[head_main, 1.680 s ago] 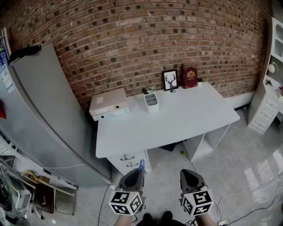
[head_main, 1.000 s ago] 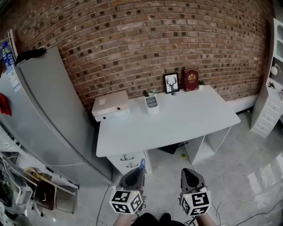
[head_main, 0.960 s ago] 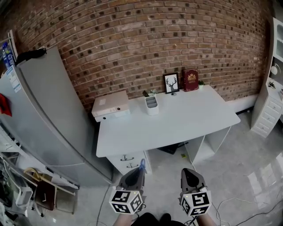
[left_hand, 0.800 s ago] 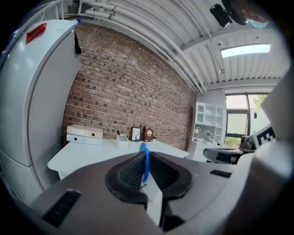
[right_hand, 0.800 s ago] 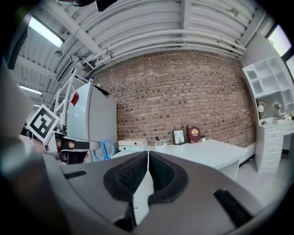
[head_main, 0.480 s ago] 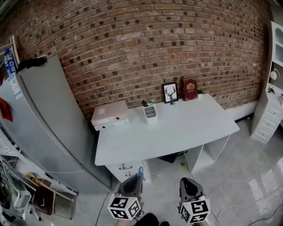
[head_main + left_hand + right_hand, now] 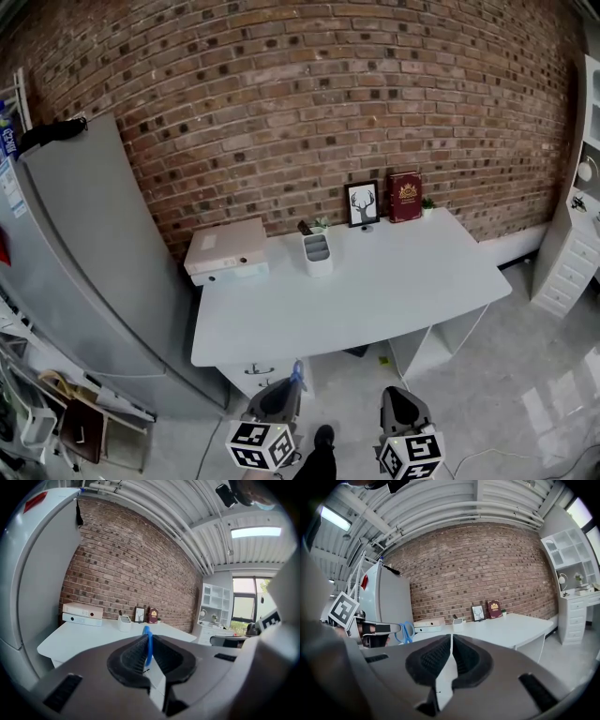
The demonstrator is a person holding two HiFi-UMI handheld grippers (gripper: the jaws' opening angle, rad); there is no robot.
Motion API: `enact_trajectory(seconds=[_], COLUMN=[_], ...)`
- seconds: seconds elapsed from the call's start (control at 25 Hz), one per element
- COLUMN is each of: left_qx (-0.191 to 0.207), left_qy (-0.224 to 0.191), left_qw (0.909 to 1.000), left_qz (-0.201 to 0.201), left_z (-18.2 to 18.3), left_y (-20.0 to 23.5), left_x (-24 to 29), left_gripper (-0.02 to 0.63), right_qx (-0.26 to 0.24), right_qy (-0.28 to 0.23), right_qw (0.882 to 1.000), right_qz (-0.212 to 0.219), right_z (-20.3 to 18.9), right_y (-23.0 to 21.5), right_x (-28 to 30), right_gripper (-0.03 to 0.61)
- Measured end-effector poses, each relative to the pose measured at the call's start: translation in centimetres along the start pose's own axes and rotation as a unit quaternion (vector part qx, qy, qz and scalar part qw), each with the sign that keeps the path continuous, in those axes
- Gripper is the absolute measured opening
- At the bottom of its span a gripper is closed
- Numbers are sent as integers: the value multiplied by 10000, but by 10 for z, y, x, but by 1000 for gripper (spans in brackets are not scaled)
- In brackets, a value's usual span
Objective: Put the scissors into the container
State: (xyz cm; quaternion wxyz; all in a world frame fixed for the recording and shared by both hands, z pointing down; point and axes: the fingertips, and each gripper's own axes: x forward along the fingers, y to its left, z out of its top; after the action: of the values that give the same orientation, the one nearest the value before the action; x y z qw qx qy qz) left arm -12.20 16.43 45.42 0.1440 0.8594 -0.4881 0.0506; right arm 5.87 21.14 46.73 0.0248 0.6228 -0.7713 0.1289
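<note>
Blue-handled scissors [image 7: 297,372] stick out of my left gripper [image 7: 292,384], which is shut on them below the white desk's [image 7: 375,281] front edge. In the left gripper view the blue handle [image 7: 148,643] stands upright between the ribbed pads [image 7: 133,656]. The white container [image 7: 317,254] sits at the back of the desk by the brick wall, far from both grippers, and appears small as the container [image 7: 124,623] ahead of the left jaws. My right gripper [image 7: 395,401] is shut with nothing in it; its view shows the scissors [image 7: 407,632] off to its left.
A white binder box [image 7: 225,249] lies at the desk's back left. A deer picture [image 7: 362,203], a red book [image 7: 406,196] and a small plant stand against the wall. A grey fridge [image 7: 84,281] flanks the desk's left; white drawers [image 7: 572,262] stand at right.
The head view has shifted, so the desk sits lower and nearer in it. Both grippers show lower in the frame, side by side as before, the left still holding the scissors.
</note>
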Motion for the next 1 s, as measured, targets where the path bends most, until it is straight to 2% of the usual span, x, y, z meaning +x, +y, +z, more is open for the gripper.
enact_trajectory(seconds=[0.52,1.0], left_qx=[-138,-165], left_qy=[-30,-72], left_qw=[9998,9994], left_qz=[-149,-293], left_z=[47,86], left_y=[74,141], left_x=[124,205], left_gripper=[31,31], right_qx=[9,-99], right_qy=[82,85], right_qw=[9998,9995], right_qz=[-154,-300], right_z=[39,69], right_y=[-26,-32], right_x=[144,249], right_gripper=[3,2])
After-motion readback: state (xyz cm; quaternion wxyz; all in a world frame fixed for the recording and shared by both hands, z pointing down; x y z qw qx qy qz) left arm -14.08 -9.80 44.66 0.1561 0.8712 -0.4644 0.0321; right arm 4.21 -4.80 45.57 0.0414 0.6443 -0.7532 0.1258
